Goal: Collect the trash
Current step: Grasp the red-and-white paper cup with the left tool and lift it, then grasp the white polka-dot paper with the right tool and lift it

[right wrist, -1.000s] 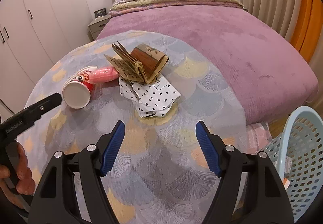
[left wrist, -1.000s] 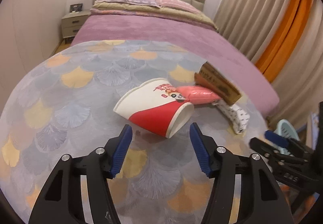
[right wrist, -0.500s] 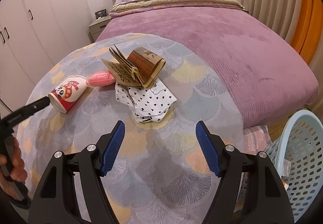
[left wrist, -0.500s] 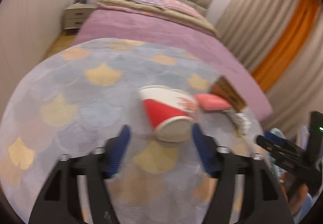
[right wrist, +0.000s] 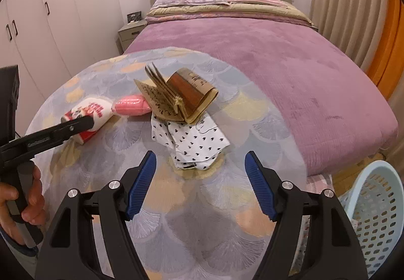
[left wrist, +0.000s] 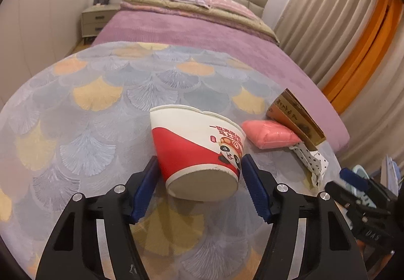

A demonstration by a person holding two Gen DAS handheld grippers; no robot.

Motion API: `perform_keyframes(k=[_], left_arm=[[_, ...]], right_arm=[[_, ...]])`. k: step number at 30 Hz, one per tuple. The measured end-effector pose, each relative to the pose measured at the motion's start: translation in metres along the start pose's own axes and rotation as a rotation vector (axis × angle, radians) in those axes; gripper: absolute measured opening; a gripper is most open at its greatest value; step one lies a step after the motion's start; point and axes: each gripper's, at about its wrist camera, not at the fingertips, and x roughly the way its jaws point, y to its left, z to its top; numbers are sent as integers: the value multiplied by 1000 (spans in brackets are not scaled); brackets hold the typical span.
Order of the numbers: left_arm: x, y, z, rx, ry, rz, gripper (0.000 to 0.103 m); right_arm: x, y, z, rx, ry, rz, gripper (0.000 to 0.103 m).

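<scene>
Item one, your left gripper [left wrist: 199, 185]: jaws apart, blue pads [left wrist: 146, 190] flanking the base end of the paper cup [left wrist: 199, 148], one on each side; whether either pad touches the cup wall you cannot tell from these views, and nothing shows it clamped. Item two, the paper cup: red and white with a panda print, lying on its side on the round table [left wrist: 75, 128], base toward your left gripper, rim pointing away toward the bed [left wrist: 202, 48]. From the right wrist view the same cup [right wrist: 88, 113] sits at the table's left side with the left gripper's finger [right wrist: 75, 126] laid across it. Item three, pink packet [left wrist: 271, 133]: just beside the cup's rim end, on its right, against the brown booklet [left wrist: 295, 116]. Item four, brown booklet [right wrist: 181, 95]: pages fanned open, resting partly on the white cloth with small dark hearts [right wrist: 194, 141]. Item five, your right gripper [right wrist: 199, 181]: jaws wide apart, holding nothing, hanging above the near part of the table just short of the cloth. Item six, pale blue perforated basket [right wrist: 373, 206]: on the floor at your right, off the table's edge, beside the foot of the bed. Item seven, your left hand [right wrist: 22, 201]: wrapped around the left gripper's handle at the frame's left edge.
</scene>
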Motion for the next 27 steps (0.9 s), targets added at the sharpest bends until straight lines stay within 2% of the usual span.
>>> perform_keyframes(k=[3, 11, 13, 14, 19, 21, 24, 27], left_arm=[[-4, -3, -3, 20, -31, 12, 63], [-7, -12, -5, 76, -46, 18, 63], [-7, -11, -5, 74, -48, 8, 63], [-6, -11, -6, 72, -49, 6, 63], [-7, -9, -6, 66, -47, -1, 63], [-7, -9, -6, 67, -46, -2, 63], [-6, -8, -5, 61, -46, -7, 63], [-6, -8, -5, 59, -46, -11, 63]], right_arm=[[6, 4, -1, -11, 6, 3, 69], [26, 13, 6, -12, 20, 1, 67], [33, 17, 8, -27, 38, -19, 53], [35, 19, 9, -32, 39, -23, 42], [35, 20, 8, -38, 23, -21, 31], [33, 18, 6, -42, 21, -10, 14], [27, 18, 2, -63, 14, 12, 4], [21, 22, -4, -93, 26, 10, 4]])
